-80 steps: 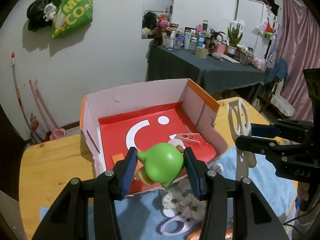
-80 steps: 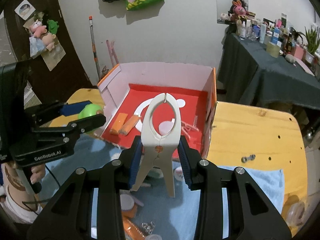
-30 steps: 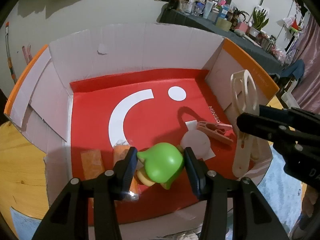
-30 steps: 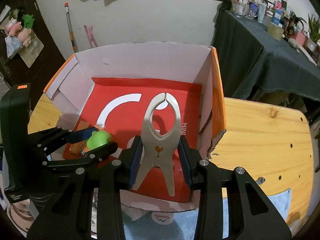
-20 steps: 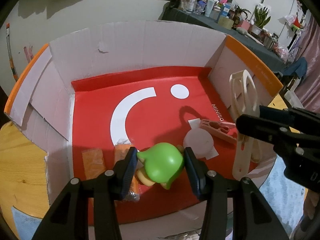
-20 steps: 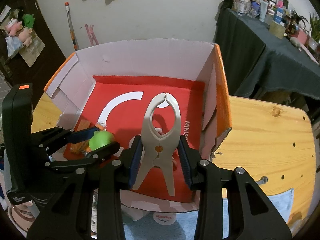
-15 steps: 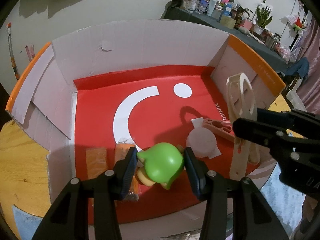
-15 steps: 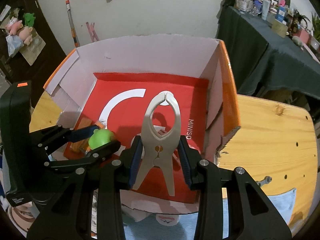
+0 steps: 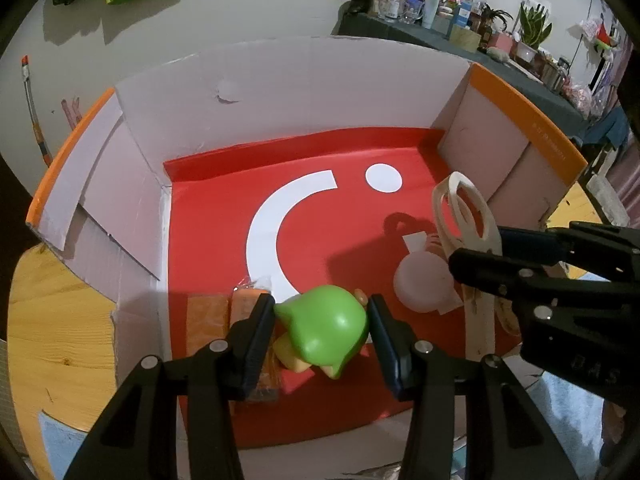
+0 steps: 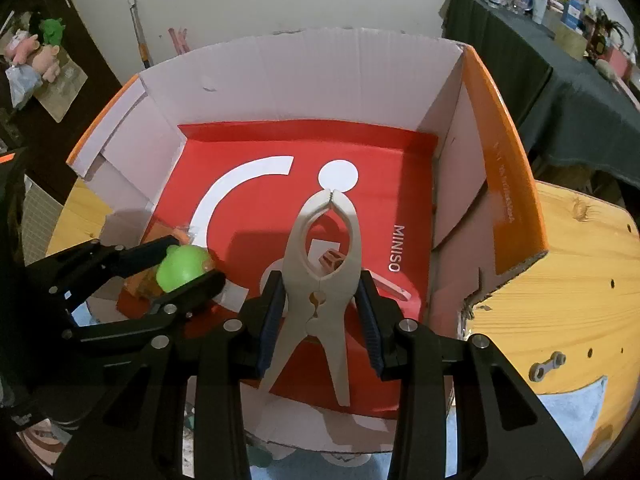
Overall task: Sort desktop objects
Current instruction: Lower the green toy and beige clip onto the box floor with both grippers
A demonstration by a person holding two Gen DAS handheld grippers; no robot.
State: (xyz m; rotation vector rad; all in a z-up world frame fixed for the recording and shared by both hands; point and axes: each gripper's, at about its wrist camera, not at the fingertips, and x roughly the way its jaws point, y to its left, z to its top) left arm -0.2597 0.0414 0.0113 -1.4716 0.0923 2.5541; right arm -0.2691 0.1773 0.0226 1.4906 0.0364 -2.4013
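Observation:
My left gripper is shut on a green toy figure and holds it low over the front of the open cardboard box with a red floor. The toy also shows in the right wrist view. My right gripper is shut on a large beige clothes peg and holds it upright over the box's front right part. The peg also shows in the left wrist view.
On the box floor lie orange wrapped packets, a white round lid and a pink clothes peg. The box stands on a wooden table with a blue cloth at the front. A metal link lies at the right.
Both grippers have moved forward over the box and come lower, still holding the toy and the peg. The right gripper has shifted closer to the left one.

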